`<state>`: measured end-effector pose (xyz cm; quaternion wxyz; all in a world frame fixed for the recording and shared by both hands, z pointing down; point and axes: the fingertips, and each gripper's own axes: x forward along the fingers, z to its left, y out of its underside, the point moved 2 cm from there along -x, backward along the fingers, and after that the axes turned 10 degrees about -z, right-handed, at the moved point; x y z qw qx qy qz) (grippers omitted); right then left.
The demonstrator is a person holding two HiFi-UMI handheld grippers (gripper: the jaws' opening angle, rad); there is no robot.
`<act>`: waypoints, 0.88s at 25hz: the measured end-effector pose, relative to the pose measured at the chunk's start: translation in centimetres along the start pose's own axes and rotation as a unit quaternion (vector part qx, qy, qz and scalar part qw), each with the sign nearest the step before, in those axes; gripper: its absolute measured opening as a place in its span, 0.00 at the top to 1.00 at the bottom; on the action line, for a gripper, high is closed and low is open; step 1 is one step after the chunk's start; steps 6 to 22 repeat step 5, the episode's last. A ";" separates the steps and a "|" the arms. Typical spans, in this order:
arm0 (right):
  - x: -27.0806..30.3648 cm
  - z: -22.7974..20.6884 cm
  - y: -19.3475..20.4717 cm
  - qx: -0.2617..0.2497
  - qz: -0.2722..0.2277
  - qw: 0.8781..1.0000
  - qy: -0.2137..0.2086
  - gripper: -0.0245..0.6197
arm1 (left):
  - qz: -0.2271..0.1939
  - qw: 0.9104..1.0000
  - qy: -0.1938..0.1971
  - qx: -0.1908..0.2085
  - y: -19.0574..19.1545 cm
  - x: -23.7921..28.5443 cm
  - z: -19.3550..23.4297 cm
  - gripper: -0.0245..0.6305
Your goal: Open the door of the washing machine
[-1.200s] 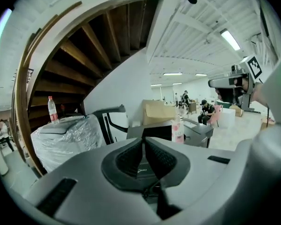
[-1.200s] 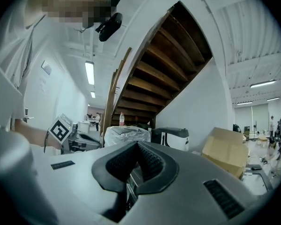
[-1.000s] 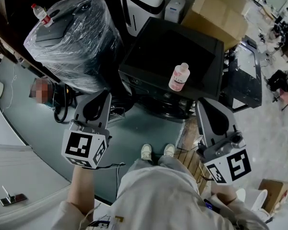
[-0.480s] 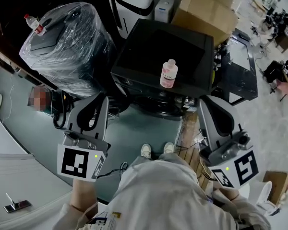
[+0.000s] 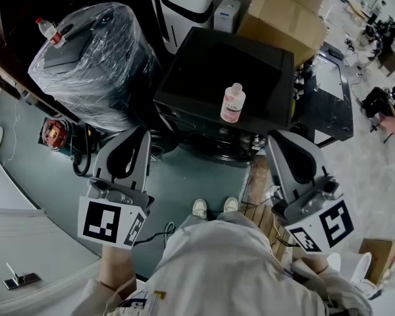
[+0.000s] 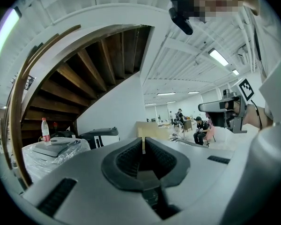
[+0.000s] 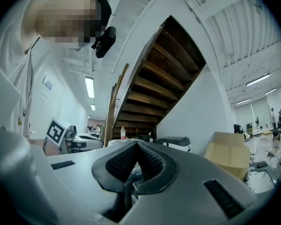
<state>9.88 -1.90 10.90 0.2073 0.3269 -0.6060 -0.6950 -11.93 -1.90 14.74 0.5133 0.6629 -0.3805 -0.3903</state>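
The black washing machine (image 5: 227,78) stands in front of me, seen from above, with a pink bottle (image 5: 232,103) on its lid. Its front face (image 5: 207,135) is dark and foreshortened, so I cannot make out the door. My left gripper (image 5: 139,133) is held level, short of the machine's front left corner and apart from it. In the left gripper view its jaws (image 6: 144,142) are shut on nothing. My right gripper (image 5: 276,140) is level by the front right corner, also clear of the machine, and its jaws (image 7: 137,145) are shut and empty.
A plastic-wrapped machine (image 5: 92,58) with a water bottle (image 5: 51,33) on it stands at the left. A cardboard box (image 5: 283,12) and a white appliance (image 5: 184,2) are behind. Wooden planks (image 5: 258,193) lie by my shoes (image 5: 201,208). A staircase (image 6: 98,69) rises overhead.
Both grippers have lifted slightly, mostly in the earlier half second. The head view has swung a little, so the washing machine sits further left. Both pairs of jaws stay shut.
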 end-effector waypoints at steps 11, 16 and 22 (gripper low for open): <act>0.9 0.3 0.1 0.005 0.003 1.000 -0.007 0.92 | 0.004 1.000 -0.004 0.002 0.0 -0.3 0.7 0.91; 0.9 0.3 0.1 0.005 0.003 1.000 -0.007 0.92 | 0.004 1.000 -0.004 0.002 0.0 -0.3 0.7 0.91; 0.9 0.3 0.1 0.005 0.003 1.000 -0.007 0.92 | 0.004 1.000 -0.004 0.002 0.0 -0.3 0.7 0.91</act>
